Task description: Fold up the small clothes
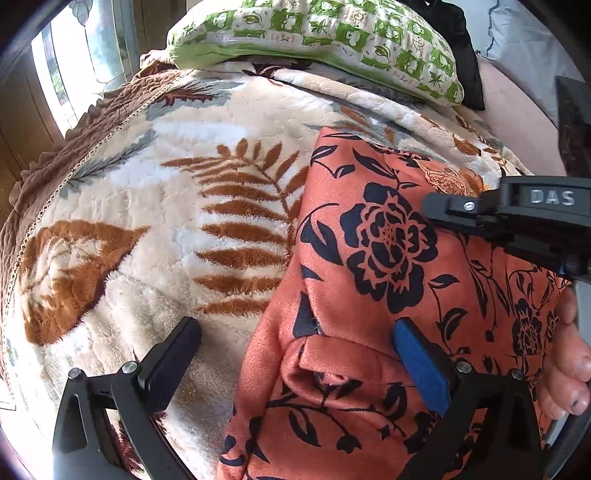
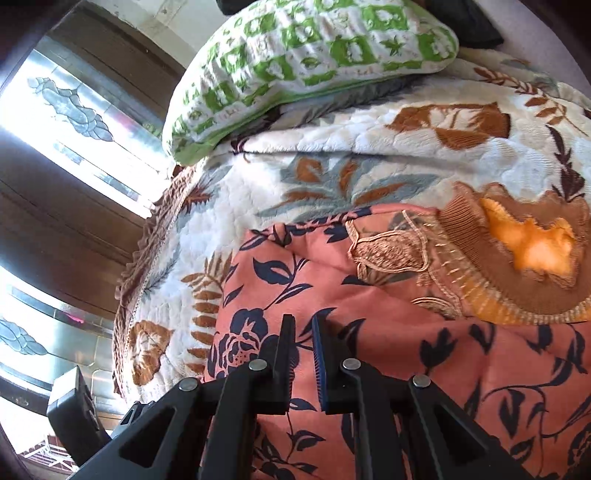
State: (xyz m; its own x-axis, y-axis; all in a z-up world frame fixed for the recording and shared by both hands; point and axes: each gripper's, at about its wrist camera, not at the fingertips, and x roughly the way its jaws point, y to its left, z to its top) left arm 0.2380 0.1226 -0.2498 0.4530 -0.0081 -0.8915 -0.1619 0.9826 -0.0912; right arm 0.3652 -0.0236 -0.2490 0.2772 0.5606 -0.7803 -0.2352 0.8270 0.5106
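An orange-red garment [image 1: 376, 266] with a black flower print lies on a cream plush blanket [image 1: 147, 206]. Its near edge is folded into a bunched lump [image 1: 332, 373]. My left gripper [image 1: 295, 354] is open, its jaws wide apart astride that edge, the blue pad [image 1: 421, 365] resting on the cloth. My right gripper [image 2: 303, 350] hovers over the garment [image 2: 369, 332] with its jaws close together and a narrow gap between them; no cloth shows in the gap. It also shows in the left wrist view [image 1: 480, 210], above the garment's right side. The collar [image 2: 517, 251] is brown knit with embroidery.
A green-and-white patterned pillow [image 1: 314, 33] lies at the head of the bed. The blanket's brown ruffled border [image 1: 74, 147] runs along the left edge, beside a window [image 2: 66, 110]. Something black [image 1: 461, 55] sits behind the pillow. The person's fingers [image 1: 569, 369] hold the right handle.
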